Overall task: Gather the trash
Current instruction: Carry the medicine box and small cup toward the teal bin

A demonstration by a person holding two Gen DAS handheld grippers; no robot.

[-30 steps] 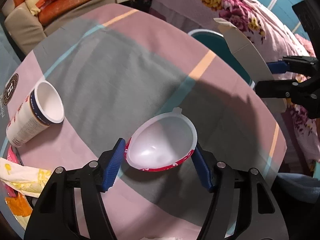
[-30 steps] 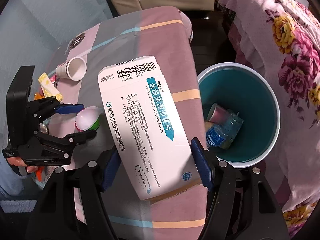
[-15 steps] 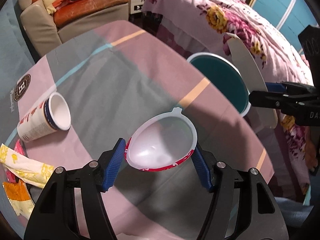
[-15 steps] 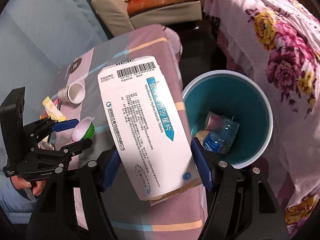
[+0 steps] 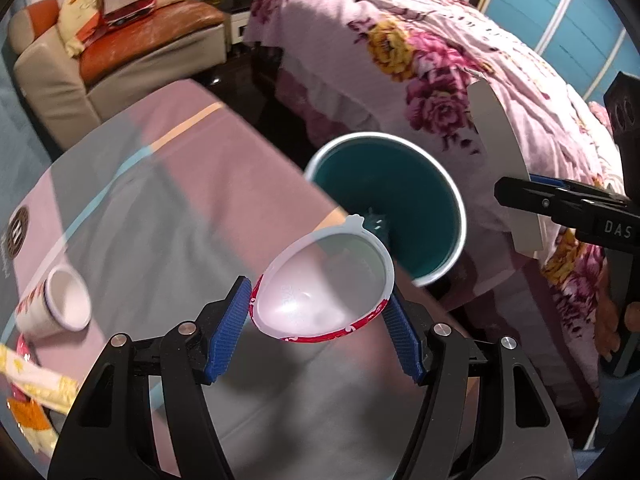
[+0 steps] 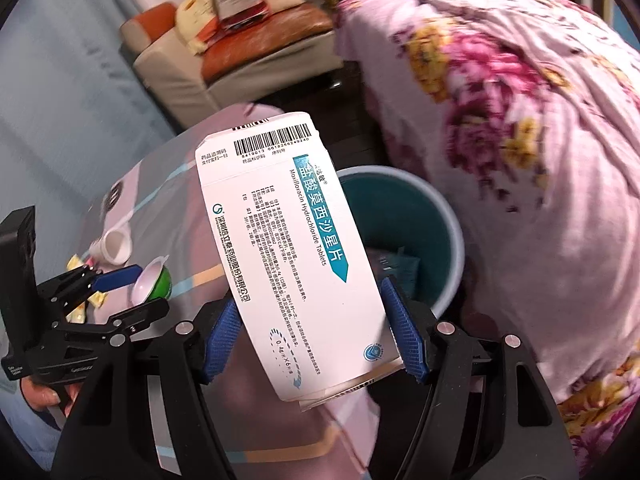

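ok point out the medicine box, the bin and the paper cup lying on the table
medicine box [image 6: 296, 248]: right wrist view, middle of its printed white face
bin [image 5: 460, 216]: left wrist view, right side of its pale rim
paper cup [image 5: 66, 304]: left wrist view, white inside of its open mouth

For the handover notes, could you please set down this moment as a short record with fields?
left tongs: shut on the plastic cup, held above the table
right tongs: shut on the medicine box
bin: teal inside, on the floor beside the table, some trash already in it
left on the table: paper cup on its side; yellow wrappers at the edge
task state: both items gripped, neither in the bin yet
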